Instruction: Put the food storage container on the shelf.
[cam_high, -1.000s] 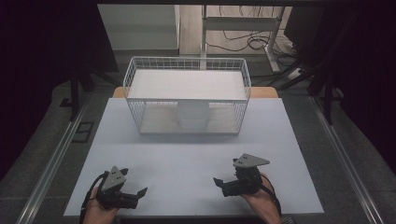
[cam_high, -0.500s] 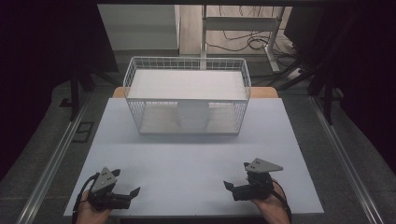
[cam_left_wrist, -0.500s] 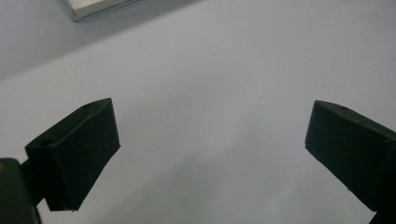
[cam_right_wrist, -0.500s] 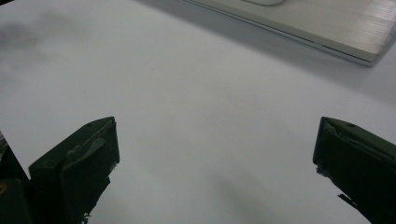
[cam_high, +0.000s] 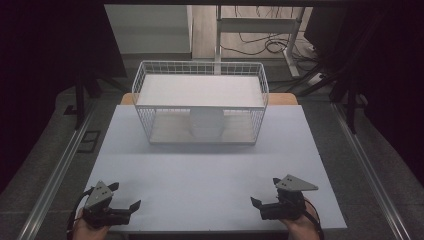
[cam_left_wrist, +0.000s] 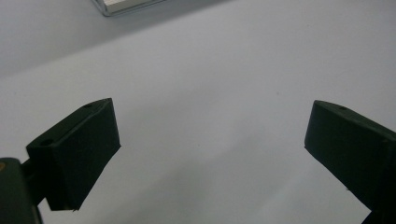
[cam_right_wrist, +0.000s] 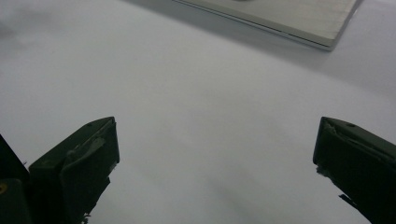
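From above, a white wire basket (cam_high: 200, 107) sits far back on the surface (cam_high: 210, 170); left gripper (cam_high: 125, 200) and right gripper (cam_high: 265, 194) both gape, empty, their own views catching bare white.

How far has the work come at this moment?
Nothing looks done: the white wire basket sits at the table's far side with a pale round object inside. Nothing is in hand: the left gripper and right gripper are open, empty, near the front edge. All handling remains.

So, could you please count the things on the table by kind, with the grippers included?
White wire basket: 1
White round object inside the basket: 1
Grippers, both open: 2, left gripper and right gripper
Total: 4
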